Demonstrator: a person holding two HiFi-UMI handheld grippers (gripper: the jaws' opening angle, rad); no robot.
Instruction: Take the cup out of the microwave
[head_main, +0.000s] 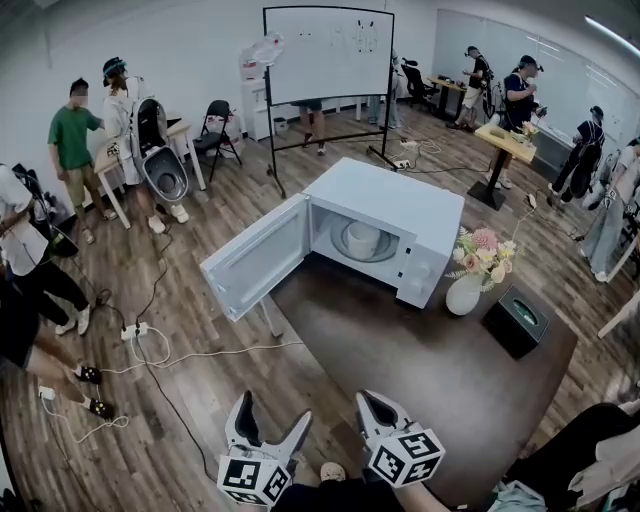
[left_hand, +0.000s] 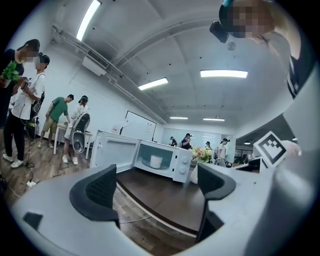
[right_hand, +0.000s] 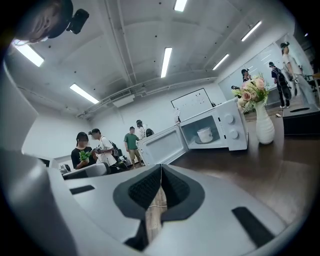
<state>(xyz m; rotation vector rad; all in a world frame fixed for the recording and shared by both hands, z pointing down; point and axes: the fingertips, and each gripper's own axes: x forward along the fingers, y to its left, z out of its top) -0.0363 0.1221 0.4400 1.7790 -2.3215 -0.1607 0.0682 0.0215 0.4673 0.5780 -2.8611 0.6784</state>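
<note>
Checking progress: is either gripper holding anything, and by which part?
Nothing held: left gripper open, right gripper shut empty; the white cup sits inside the white microwave.

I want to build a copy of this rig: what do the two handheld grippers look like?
The left gripper and right gripper match: pale grey moulded bodies, curved jaws lined with black textured pads, and a cube of black-and-white square markers on each.

Probably office lab, whiteboard (head_main: 328, 52), standing desk (head_main: 506, 141)
</note>
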